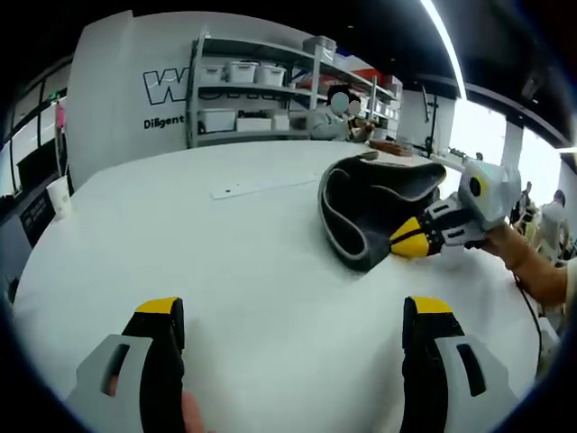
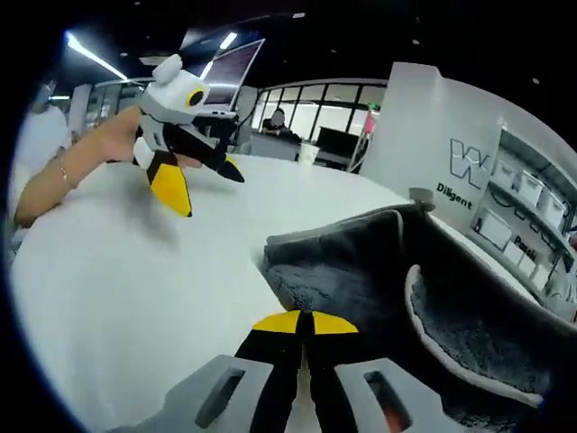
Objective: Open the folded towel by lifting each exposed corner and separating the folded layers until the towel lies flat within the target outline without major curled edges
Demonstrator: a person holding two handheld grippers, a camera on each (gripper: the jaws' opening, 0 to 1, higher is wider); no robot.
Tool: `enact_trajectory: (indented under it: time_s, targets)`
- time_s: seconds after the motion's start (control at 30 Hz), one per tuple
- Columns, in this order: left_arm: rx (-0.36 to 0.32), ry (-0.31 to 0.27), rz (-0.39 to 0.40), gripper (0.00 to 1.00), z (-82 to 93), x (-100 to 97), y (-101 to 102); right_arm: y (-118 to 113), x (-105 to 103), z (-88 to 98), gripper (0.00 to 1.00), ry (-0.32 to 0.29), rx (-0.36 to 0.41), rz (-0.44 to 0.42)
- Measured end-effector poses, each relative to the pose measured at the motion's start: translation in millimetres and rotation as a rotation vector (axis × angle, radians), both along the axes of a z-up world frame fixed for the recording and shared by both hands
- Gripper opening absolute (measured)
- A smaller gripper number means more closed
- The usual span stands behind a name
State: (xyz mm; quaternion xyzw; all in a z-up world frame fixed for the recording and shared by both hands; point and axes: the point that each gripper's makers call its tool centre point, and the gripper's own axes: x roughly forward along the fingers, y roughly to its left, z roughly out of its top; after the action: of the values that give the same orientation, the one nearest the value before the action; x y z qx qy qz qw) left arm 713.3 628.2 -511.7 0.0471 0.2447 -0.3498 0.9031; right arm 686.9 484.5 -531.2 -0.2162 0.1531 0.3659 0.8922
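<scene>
A: Starting at the left, what is the left gripper point(image 1: 293, 334) doing?

B: Its jaws stand wide apart over bare white bench point(image 1: 180, 244), with nothing between them. In the right gripper view it hangs in the air above the bench's far side, held by a hand point(image 2: 113, 135).

A: And the towel point(image 1: 374, 212)?

B: Dark grey, with a paler grey band along its hem. It is bunched up, not flat: layers curl over one another, and a fold stands up from the bench. It lies toward the right side of the bench, well apart from the left gripper.

A: The right gripper point(image 2: 302, 323)?

B: Its yellow-tipped jaws are closed together on the towel's near edge, where the fuzzy pile shows.

A: Any containers?

B: White bins point(image 1: 243, 72) sit on a metal shelf point(image 1: 270, 90) beyond the bench's far edge. I cannot tell what they hold. A paper cup point(image 1: 59, 194) stands at the bench's left edge.
</scene>
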Motion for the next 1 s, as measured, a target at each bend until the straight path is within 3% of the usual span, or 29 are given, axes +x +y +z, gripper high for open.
enact_trajectory:
  time_s: [0.27, 1.0]
  targets:
    - [0.002, -0.002, 0.001, 0.99, 0.8, 1.6, 1.1, 14.6, -9.8, -0.5, 0.00, -0.003, -0.018, 0.071]
    - [0.011, 0.003, -0.005, 0.99, -0.2, 1.2, 2.0, 31.8, -20.3, -0.6, 0.00, -0.005, -0.028, 0.126]
